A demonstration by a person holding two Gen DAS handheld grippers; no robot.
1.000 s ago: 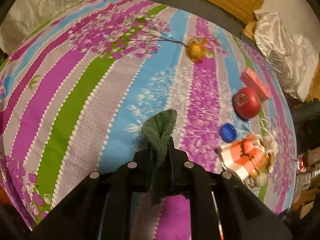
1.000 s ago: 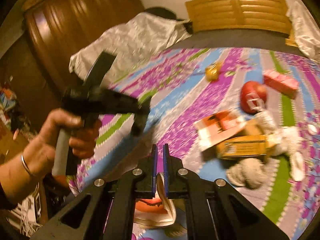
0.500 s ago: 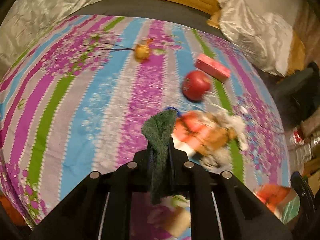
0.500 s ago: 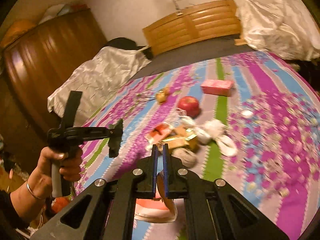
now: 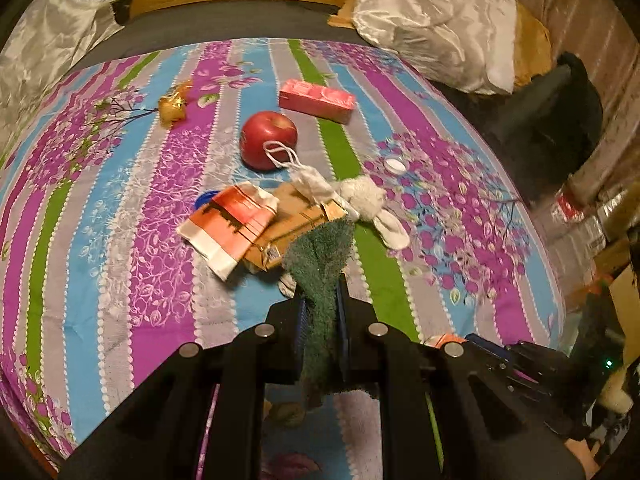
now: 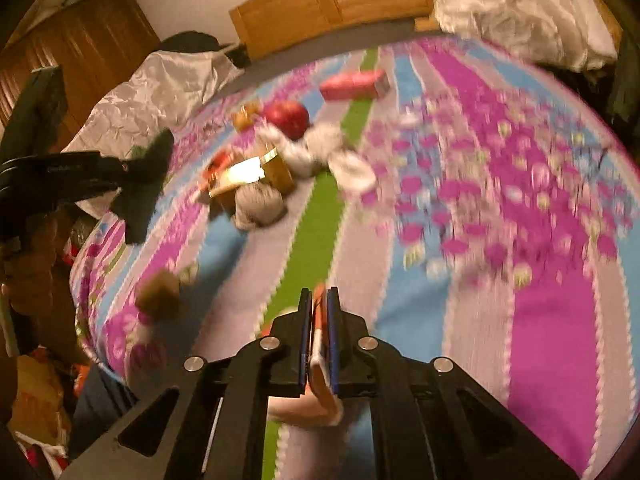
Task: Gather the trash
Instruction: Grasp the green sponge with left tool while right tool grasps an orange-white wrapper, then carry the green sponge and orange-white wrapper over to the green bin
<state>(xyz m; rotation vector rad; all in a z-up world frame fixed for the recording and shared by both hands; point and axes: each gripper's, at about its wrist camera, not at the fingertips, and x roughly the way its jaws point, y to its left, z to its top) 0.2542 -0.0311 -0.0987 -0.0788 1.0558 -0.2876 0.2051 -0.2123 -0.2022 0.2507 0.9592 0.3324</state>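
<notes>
Left tool [image 5: 320, 304] is clenched tight on a dark green scrubbing pad [image 5: 322, 256], held up above the striped bedspread [image 5: 120, 240]. Right tool [image 6: 319, 320] pinches an orange-and-white wrapper [image 6: 320, 344] between its fingers. Out on the bed, the trash heap sits mid-spread: an orange-white paper bag [image 5: 232, 224] atop a cardboard box [image 5: 296, 216], white rags [image 5: 360, 196] beside it. Beyond lie a red apple [image 5: 269, 140], a pink box [image 5: 317, 100] and a gold wrapper [image 5: 173, 105].
</notes>
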